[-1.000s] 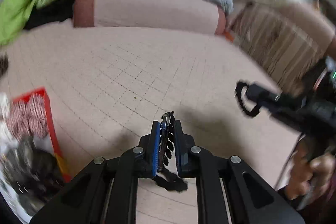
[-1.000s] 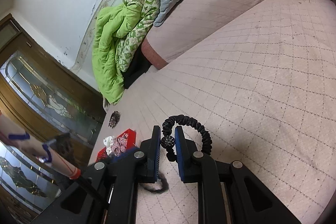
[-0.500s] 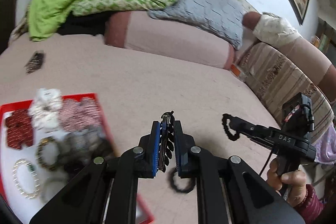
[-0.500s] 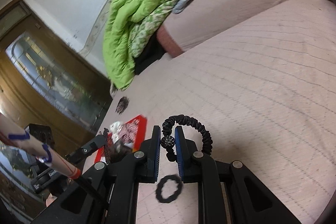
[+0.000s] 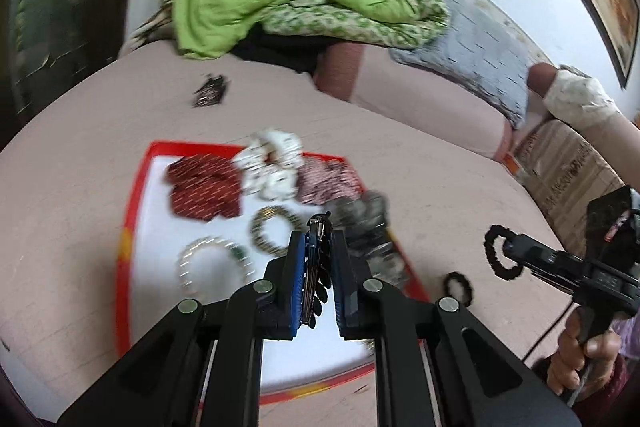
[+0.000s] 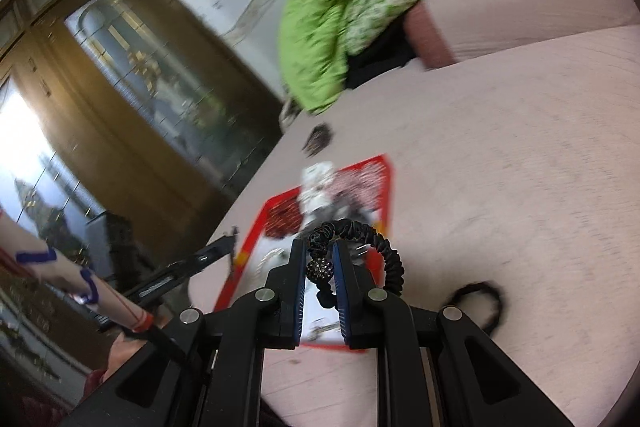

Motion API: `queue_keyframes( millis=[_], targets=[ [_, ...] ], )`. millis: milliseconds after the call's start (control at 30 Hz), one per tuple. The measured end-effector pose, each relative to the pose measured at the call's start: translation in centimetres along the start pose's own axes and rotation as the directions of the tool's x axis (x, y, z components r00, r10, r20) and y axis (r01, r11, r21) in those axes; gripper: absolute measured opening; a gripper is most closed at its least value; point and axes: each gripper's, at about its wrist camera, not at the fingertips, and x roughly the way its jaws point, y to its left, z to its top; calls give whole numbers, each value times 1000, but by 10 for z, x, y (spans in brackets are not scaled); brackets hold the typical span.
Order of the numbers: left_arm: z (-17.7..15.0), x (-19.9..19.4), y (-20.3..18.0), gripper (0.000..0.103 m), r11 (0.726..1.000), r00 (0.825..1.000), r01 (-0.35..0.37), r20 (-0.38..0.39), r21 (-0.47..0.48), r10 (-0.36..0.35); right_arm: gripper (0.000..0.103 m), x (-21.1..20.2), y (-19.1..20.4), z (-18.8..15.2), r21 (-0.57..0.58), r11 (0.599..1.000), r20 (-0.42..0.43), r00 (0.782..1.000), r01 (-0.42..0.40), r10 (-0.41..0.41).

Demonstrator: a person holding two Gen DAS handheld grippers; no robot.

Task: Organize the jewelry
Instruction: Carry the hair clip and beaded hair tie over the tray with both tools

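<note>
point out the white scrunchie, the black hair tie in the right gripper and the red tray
white scrunchie [image 5: 272, 165], left wrist view, on its ruffled fabric
black hair tie [image 6: 390, 253], right wrist view, on its outer loop
red tray [image 5: 128, 227], left wrist view, on its left rim

On the red-rimmed tray [image 5: 132, 211]: four scrunchies [image 5: 206, 189], two bead bracelets [image 5: 272, 233]. Beside it, one black hair tie [image 5: 460, 287].

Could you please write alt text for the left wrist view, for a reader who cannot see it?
The left tongs grip a dark hair clip above a red tray on a pink bed; the tray holds scrunchies and beaded bracelets. At the right, the right tongs carry a black hair tie, and another black hair tie lies beside the tray.
</note>
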Motion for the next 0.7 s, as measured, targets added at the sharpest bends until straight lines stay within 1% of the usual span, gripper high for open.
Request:
queue_keyframes(
  millis=[100,267,333,500,700],
  targets=[
    [-8,-4,15,12,999,999,-34,-1,-20,34,16,19,20,-11,-33,999,-41,999,-25,24],
    [-19,-7,34,12,993,994,-107,-10,-57,107,16,51,43,-26,-66,997,-113,993,-44,36],
    [-20,-9,41,12,989,992,-124,-9,-76,124,16,67,55,-32,-90,995,-141,989,-50,37],
    [-22,-7,53,12,983,988,-154,-25,-104,152,16,96,75,-40,-133,990,-186,982,-46,21],
    [-25,0,59,12,979,984,-175,-58,-103,169,16,124,83,-44,-181,983,-227,973,-6,-36]
  ],
)
